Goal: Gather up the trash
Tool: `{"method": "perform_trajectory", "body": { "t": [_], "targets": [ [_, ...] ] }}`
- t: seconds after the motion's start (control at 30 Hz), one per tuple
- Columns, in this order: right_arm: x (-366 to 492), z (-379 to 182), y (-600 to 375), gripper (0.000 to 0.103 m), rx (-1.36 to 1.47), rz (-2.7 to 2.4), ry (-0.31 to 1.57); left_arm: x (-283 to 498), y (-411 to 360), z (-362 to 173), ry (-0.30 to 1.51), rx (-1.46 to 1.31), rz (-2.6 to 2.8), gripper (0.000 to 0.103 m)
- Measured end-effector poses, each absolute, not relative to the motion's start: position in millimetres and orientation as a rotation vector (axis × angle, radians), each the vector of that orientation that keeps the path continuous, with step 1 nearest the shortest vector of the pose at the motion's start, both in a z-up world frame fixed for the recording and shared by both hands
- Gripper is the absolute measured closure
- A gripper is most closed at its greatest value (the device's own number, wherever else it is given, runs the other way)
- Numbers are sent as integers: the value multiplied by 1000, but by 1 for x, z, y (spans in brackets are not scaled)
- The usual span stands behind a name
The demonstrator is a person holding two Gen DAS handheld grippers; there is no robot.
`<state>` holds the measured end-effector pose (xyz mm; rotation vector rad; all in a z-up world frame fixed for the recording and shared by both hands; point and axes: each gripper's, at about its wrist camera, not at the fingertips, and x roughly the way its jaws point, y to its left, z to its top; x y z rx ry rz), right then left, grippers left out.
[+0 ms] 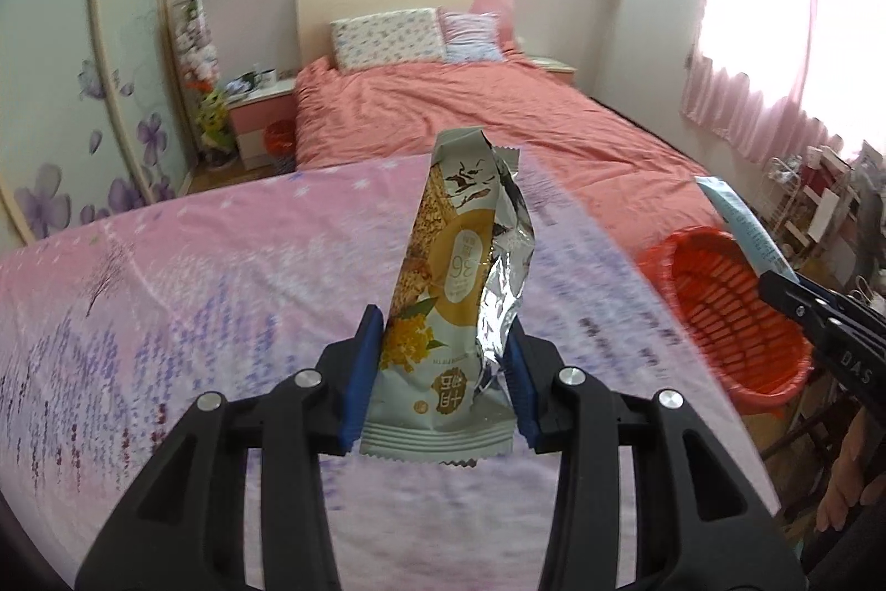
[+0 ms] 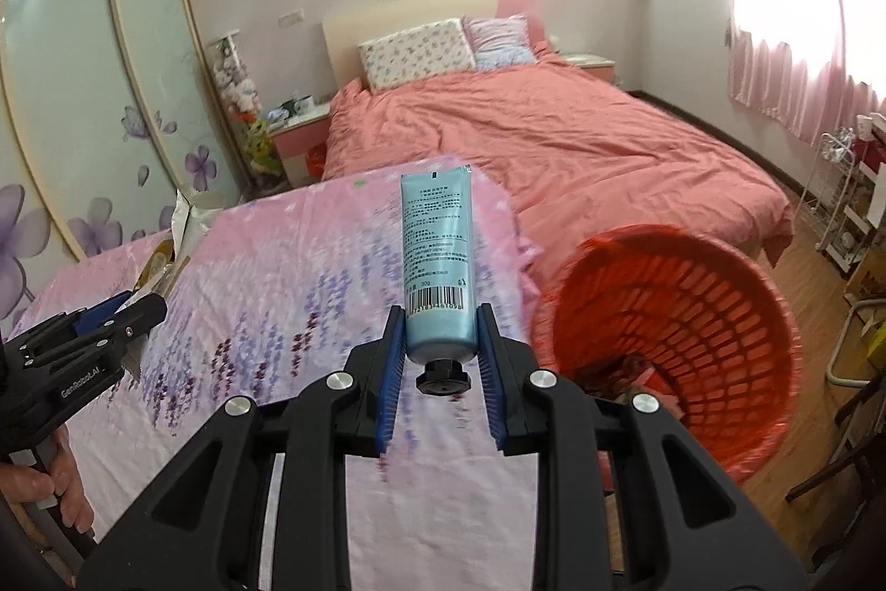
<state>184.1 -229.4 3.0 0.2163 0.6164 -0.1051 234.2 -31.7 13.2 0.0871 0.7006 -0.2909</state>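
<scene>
My left gripper (image 1: 443, 358) is shut on an opened snack wrapper (image 1: 459, 281), white and yellow with a silver foil inside, held upright above the pink flowered cloth. My right gripper (image 2: 440, 342) is shut on a light blue tube (image 2: 437, 258) with a black cap, held upright over the cloth's right edge. An orange plastic basket (image 2: 720, 314) stands on the floor to the right, some trash lying in its bottom. In the left wrist view the basket (image 1: 709, 292) is at the right, with the right gripper (image 1: 775, 286) and the tube (image 1: 742, 225) over its rim. The left gripper (image 2: 138, 308) shows at the left of the right wrist view.
The pink flowered cloth (image 1: 194, 292) covers a flat surface under both grippers. Behind it is a bed with a salmon cover (image 1: 470, 109) and pillows. A bedside table (image 1: 260, 114) and sliding wardrobe doors (image 2: 83, 120) are at the left. Wire racks (image 2: 853, 203) stand by the window at right.
</scene>
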Motion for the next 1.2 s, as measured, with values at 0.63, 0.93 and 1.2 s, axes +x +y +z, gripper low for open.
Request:
{"method": "perform_trajectory", "body": {
  "t": [0.63,0.93,1.2],
  "targets": [
    [159,-26,-352,77,328,-287,618,215,-228,6,716,163,-600,61],
    [173,-50,-392,75,421,-280,636,242,-293,-27,787,163,-645,51],
    [151,-48,-383,39,401,-314,596,254,-269,-46,832,131,-574,42]
  ]
}}
